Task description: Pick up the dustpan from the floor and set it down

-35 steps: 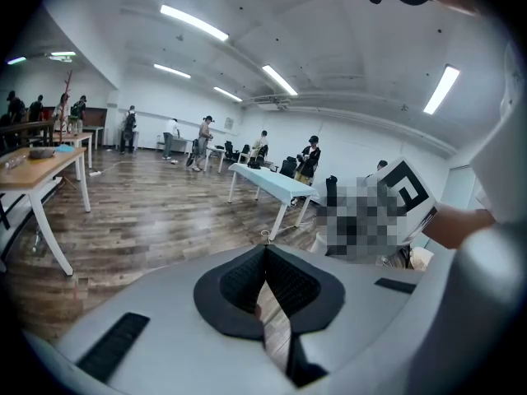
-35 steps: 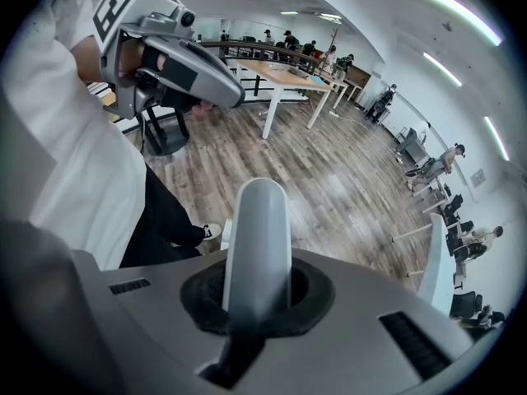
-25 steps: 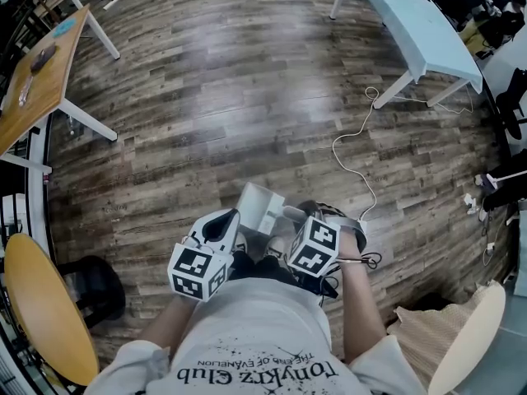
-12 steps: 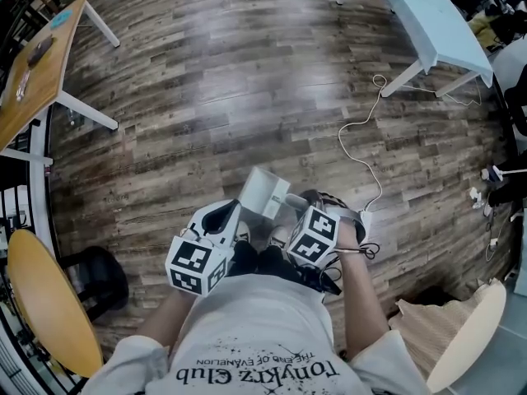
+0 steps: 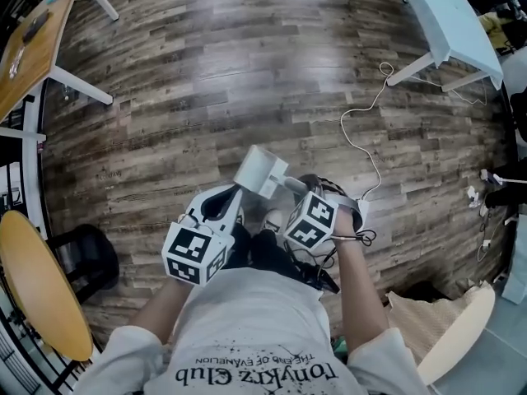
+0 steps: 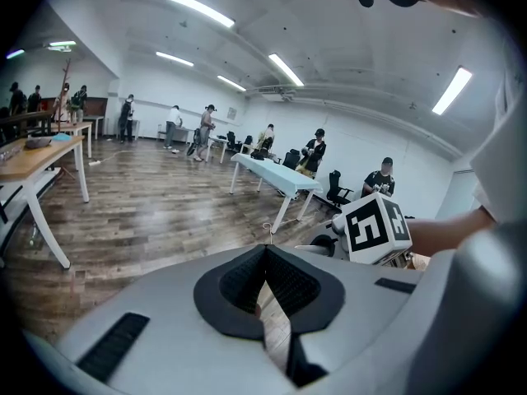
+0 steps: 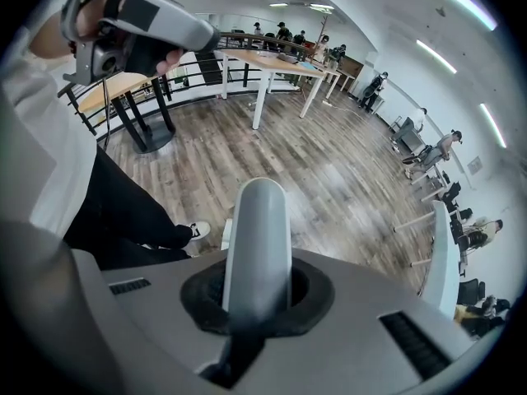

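Observation:
The dustpan [image 5: 259, 171] is pale grey with a tube handle. It hangs above the wooden floor just ahead of the person's legs. My right gripper [image 5: 303, 197] is shut on that handle [image 7: 257, 237], which stands straight up between its jaws in the right gripper view. A corner of the pan [image 7: 224, 234] shows beside the handle, low down. My left gripper [image 5: 222, 208] sits just left of the pan with its jaws shut [image 6: 265, 262] on nothing. The right gripper's marker cube [image 6: 375, 227] shows in the left gripper view.
A white cable [image 5: 362, 151] snakes over the floor to the right of the pan. A pale blue table [image 5: 445, 23] stands at the upper right and a wooden table [image 5: 33, 48] at the upper left. Round yellow chairs [image 5: 37, 286] flank the person. A shoe [image 7: 196, 230] is near the pan.
My right gripper has sunk with the dustpan, and the pan now shows farther up in the head view. The left gripper has drifted a little alongside it.

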